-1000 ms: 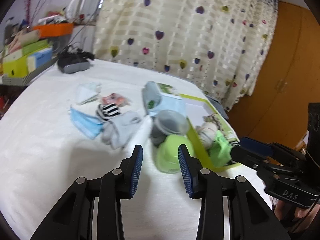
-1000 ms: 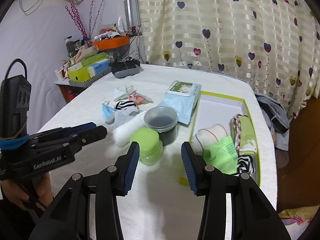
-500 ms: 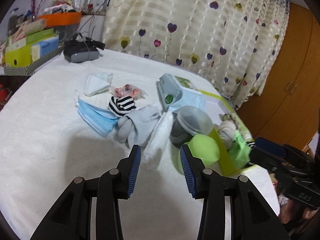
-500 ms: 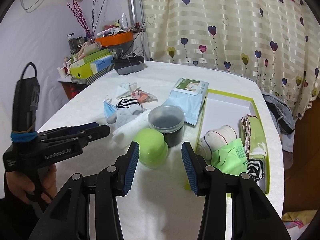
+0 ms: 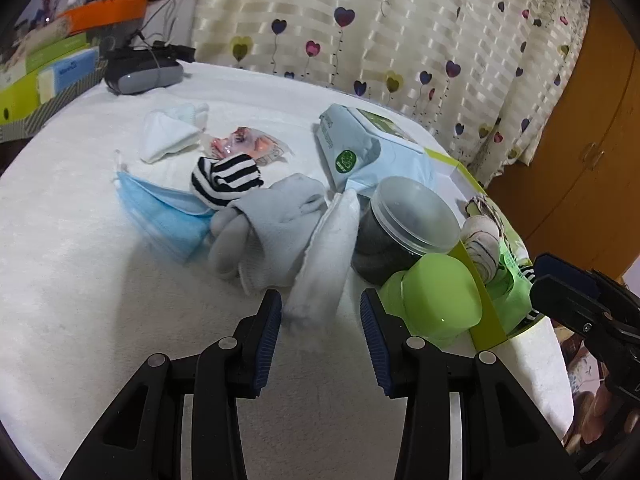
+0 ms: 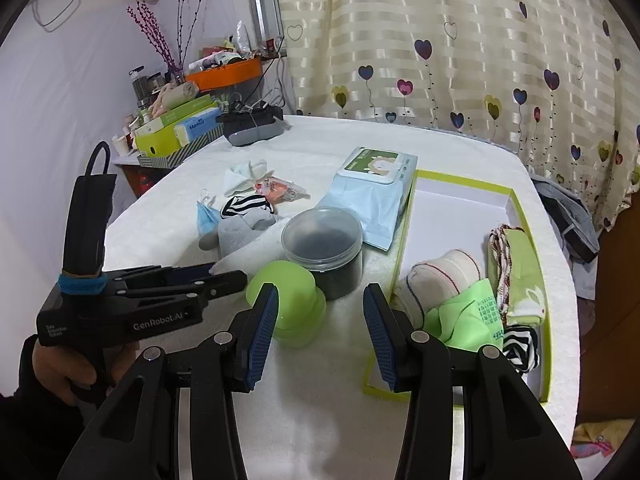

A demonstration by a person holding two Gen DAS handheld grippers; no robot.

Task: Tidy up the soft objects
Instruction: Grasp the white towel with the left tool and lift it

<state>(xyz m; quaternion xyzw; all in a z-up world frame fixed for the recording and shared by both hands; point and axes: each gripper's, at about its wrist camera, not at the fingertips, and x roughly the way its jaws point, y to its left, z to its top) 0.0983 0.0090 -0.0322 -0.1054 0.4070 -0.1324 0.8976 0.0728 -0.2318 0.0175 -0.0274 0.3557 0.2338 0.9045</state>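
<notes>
Above the white cloth roll [image 5: 326, 256], left tongs [image 5: 320, 312] parted and empty; right tongs [image 6: 320, 312] likewise.

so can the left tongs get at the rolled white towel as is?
Probably yes. The left tongs are open, with the near end of the white towel just ahead of the gap. The green cup and the grey sock flank it closely.

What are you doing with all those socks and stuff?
A person is tidying soft things into the green-edged box. Some rolled socks and cloths are already inside. The left gripper is open and reaching toward the rolled white cloth, which lies on the table beside the grey sock. The right gripper is open too, holding nothing, above the table near the green container.
</notes>
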